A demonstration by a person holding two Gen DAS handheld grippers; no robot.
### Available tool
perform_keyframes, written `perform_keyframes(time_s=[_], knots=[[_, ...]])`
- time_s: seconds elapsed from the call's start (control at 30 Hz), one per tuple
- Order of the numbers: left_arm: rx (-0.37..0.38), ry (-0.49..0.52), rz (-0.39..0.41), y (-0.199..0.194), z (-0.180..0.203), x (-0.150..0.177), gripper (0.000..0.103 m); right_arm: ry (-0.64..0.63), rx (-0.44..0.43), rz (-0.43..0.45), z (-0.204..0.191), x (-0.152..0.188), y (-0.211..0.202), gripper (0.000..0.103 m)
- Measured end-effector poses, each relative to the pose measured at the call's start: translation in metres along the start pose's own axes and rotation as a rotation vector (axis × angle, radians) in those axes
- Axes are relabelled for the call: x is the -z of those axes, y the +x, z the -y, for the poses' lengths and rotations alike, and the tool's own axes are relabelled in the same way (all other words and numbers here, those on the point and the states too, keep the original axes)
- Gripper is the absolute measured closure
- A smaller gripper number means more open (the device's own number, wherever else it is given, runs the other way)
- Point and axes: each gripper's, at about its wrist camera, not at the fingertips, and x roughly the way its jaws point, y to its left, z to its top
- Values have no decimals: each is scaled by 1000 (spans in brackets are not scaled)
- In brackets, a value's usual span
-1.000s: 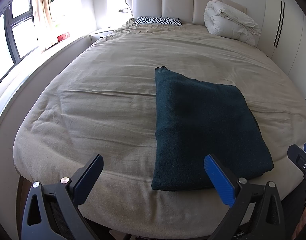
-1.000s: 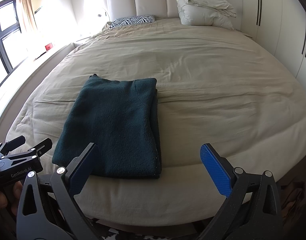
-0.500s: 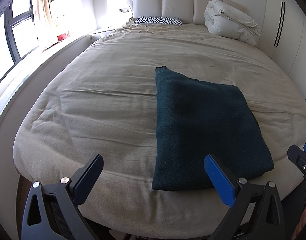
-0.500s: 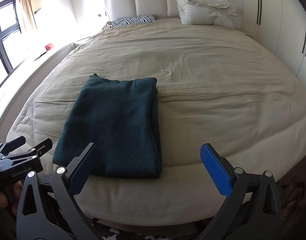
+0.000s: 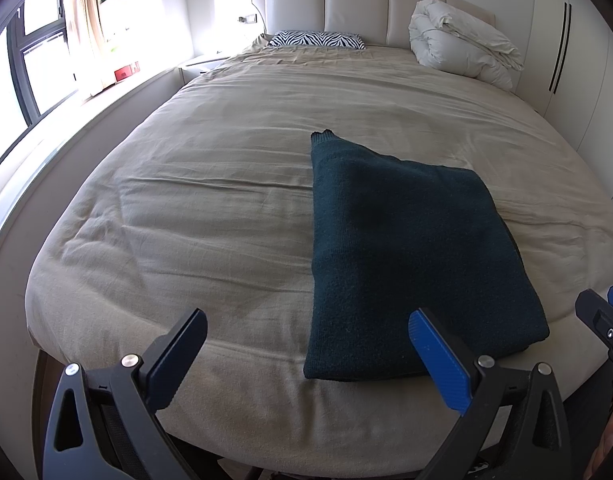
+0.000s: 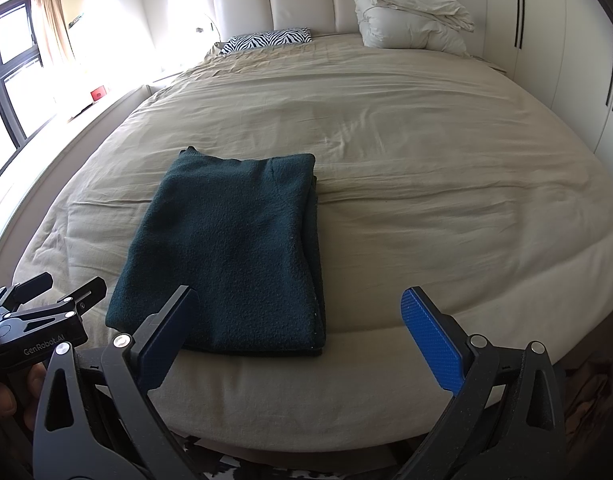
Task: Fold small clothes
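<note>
The dark green folded garment (image 6: 230, 256) is laid flat at the near edge of the bed (image 6: 426, 184), long axis running near to far. It is flanked by the left gripper (image 5: 306, 356) and right gripper (image 6: 298, 336), both held wide open and empty, neither judged clearly nearer.

A dark green sweater (image 6: 226, 256) lies flat on the bed. It is soft and fuzzy. It is folded into a neat rectangle, with more layers showing along its right edge. It sits close to the near edge of the bed.
</note>
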Motion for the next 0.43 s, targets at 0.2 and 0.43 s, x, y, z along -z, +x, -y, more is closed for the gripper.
perform_keyframes(time_s=[0.2,0.43], knots=[[1,0,-6,3,-4,-1,0,0,0,-1,-1,1,0,0],[-3,3,-5,3,-7,-3,0,1,-2,-5,-4,5,2,0]])
